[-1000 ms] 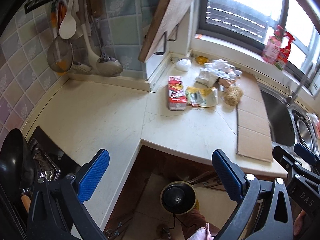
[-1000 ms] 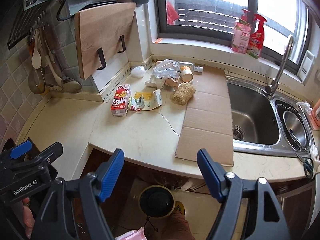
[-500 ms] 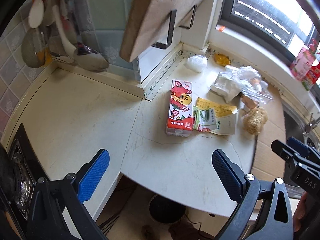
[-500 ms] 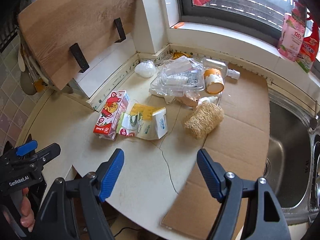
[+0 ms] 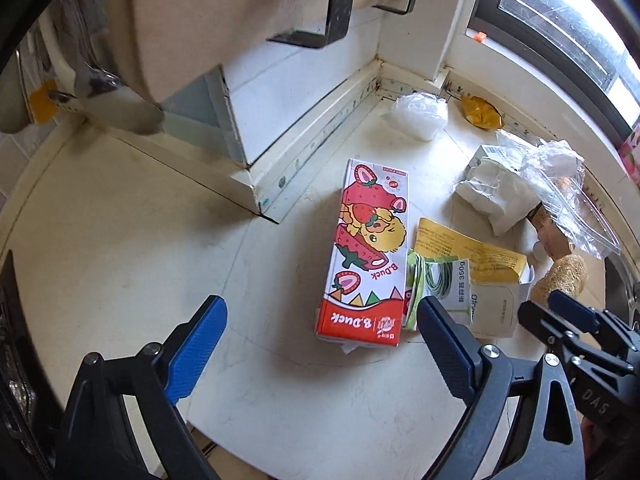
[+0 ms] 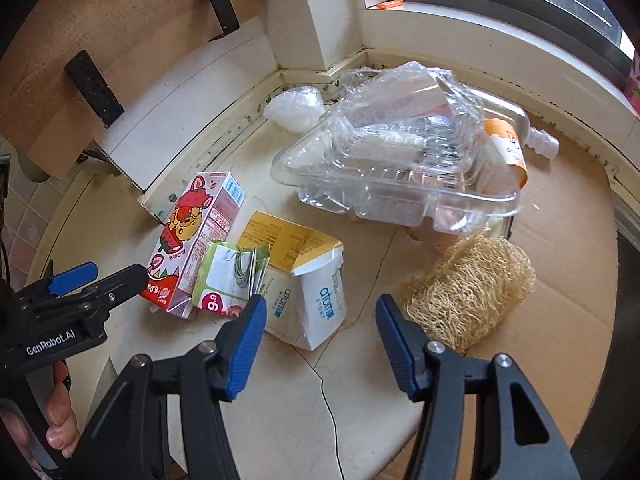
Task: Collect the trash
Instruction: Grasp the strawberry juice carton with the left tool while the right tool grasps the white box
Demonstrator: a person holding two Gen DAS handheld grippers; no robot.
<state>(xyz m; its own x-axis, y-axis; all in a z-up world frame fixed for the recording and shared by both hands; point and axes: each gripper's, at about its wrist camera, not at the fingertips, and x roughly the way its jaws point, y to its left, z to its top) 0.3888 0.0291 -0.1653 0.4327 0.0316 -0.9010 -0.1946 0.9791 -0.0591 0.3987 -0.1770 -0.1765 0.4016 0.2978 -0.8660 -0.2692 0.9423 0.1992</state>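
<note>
The left gripper (image 5: 320,332) is hovering wide, its jaws just narrowing slightly around nothing, with the red carton (image 5: 366,256) lying flat at twelve o'clock. The right gripper (image 6: 320,320) is gaping, jaws closing in lately, empty, with the white pouch (image 6: 316,304) just ahead, the loofah (image 6: 468,292) at two o'clock and the clear plastic tray (image 6: 400,176) beyond on the countertop (image 6: 280,392).

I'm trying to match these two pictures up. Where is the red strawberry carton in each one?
Left wrist view: the strawberry carton lies flat in the middle, between and just beyond the blue fingertips.
Right wrist view: the same carton lies at the left, beside the other gripper's tip.
Shared landmark: the white plastic bag in the counter's back corner.
</note>
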